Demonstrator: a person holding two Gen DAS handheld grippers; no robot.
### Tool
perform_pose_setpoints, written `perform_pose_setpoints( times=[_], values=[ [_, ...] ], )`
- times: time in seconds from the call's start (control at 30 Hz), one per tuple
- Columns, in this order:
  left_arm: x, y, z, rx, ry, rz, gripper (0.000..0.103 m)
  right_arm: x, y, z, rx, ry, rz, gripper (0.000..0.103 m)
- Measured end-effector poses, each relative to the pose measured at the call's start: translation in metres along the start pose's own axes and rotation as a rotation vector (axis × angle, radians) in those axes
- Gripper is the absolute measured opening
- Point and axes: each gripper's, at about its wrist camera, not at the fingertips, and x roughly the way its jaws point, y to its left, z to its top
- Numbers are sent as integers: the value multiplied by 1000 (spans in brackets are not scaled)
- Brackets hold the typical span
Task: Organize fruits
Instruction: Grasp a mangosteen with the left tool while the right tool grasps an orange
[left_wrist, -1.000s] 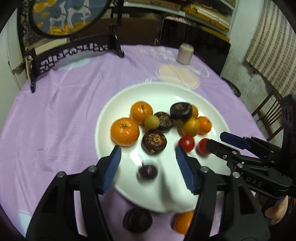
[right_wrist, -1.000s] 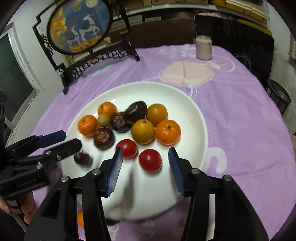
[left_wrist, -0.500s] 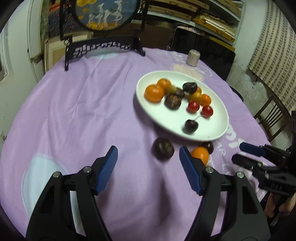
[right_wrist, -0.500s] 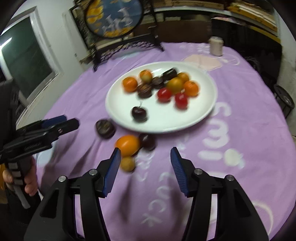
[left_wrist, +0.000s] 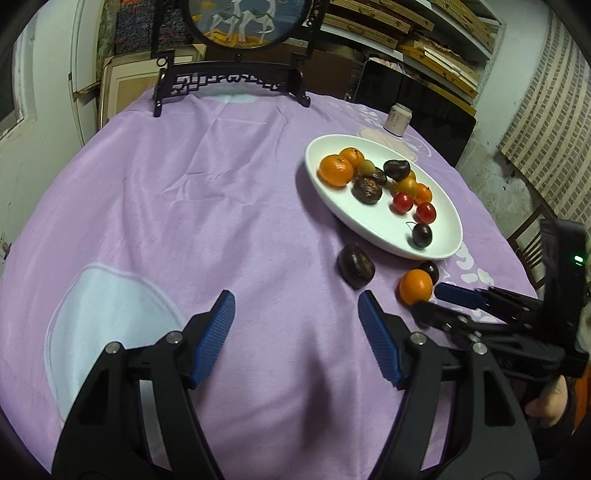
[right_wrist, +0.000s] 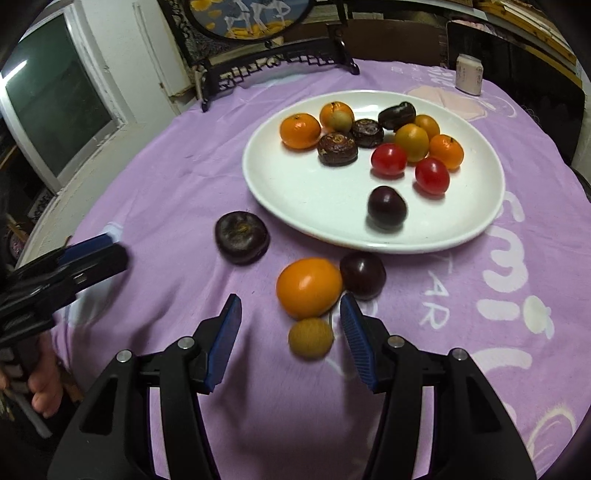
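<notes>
A white plate (right_wrist: 306, 192) (left_wrist: 373, 221) holds several fruits: oranges, red tomatoes, dark fruits and a dark cherry (right_wrist: 386, 205). On the purple cloth in front of it lie a dark round fruit (right_wrist: 242, 237) (left_wrist: 355, 266), an orange (right_wrist: 309, 287) (left_wrist: 415, 286), a dark cherry (right_wrist: 362, 275) (left_wrist: 429, 270) and a small yellow fruit (right_wrist: 311, 337). My right gripper (right_wrist: 291, 334) is open, with the yellow fruit between its fingers near the right one. My left gripper (left_wrist: 296, 334) is open and empty over bare cloth, short of the dark round fruit.
A black carved stand with a round painted screen (left_wrist: 231, 79) (right_wrist: 273, 66) stands at the table's far side. A small pale jar (left_wrist: 396, 120) (right_wrist: 469, 75) sits behind the plate. A window and wall are left of the table. A wooden chair (left_wrist: 532, 240) is at the right.
Both grippers have pulled back from over the plate toward the table's near side. The right one now has the loose fruits on the cloth just before its open fingers.
</notes>
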Motion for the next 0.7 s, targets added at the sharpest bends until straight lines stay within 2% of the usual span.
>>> perform_pose_setpoints(
  times=[0.1, 0.13, 0.17, 0.3, 0.43, 0.6, 0.7],
  values=[
    [-2, 4, -2, -5, 0, -14, 71, 16, -1, 4, 15, 23, -43, 53],
    [-1, 4, -3, -1, 2, -17, 71, 19, 0, 4, 15, 18, -57, 49],
    [-1, 3, -4, 2, 4, -21, 71, 20, 2, 5, 10, 9, -73, 39],
    [4, -2, -4, 14, 19, -39, 71, 14, 5, 4, 11, 11, -14, 39],
    [11, -15, 0, 41, 30, -45, 71, -11, 2, -3, 14, -35, -10, 39],
    [28, -42, 8, 97, 68, -60, 71, -39, -22, -14, 56, -81, -39, 39],
    [43, -58, 10, 142, 79, -26, 69, -48, -39, -23, 104, -85, -23, 39]
  ],
)
